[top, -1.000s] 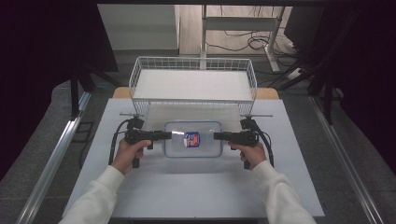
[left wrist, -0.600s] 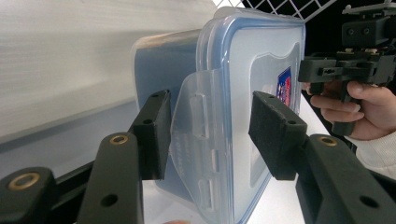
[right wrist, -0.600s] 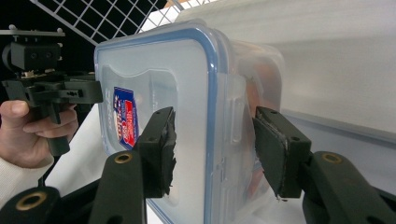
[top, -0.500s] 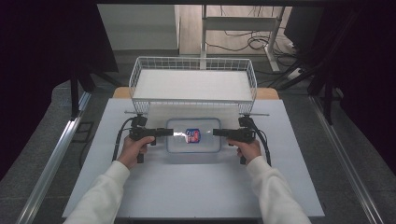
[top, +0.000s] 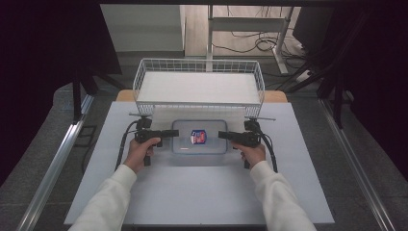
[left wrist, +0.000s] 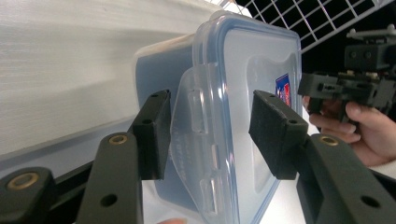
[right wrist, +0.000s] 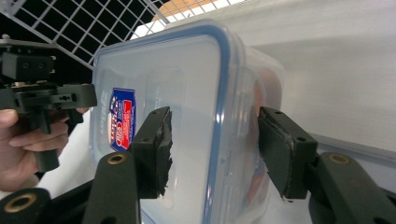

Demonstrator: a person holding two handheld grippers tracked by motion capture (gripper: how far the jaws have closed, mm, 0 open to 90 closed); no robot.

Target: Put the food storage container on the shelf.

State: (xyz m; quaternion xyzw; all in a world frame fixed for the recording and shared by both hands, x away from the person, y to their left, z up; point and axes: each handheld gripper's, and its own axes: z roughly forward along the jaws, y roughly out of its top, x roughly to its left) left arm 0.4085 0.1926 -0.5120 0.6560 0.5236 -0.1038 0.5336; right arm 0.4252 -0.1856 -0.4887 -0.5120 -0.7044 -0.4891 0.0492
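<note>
A clear plastic container (top: 199,144) with a blue-rimmed lid and a red and blue sticker (top: 198,136) lies on the white table (top: 202,187) between both grippers. My left gripper (top: 174,133) points at its left end. In the left gripper view that gripper (left wrist: 210,126) is open, its pads either side of the lid's clear latch flap (left wrist: 196,140). My right gripper (top: 222,134) points at the right end. In the right gripper view it (right wrist: 215,144) is open astride the lid's blue rim (right wrist: 219,107).
A white wire basket (top: 139,82) stands on the table just behind the container. Each gripper view shows the other gripper (left wrist: 327,86) (right wrist: 70,98) held in a hand beyond the box. Dark stands and cables sit on the floor past the table.
Both grippers and the container have shifted a little away from the person, toward the wire basket. The jaws remain at the container's two ends.
</note>
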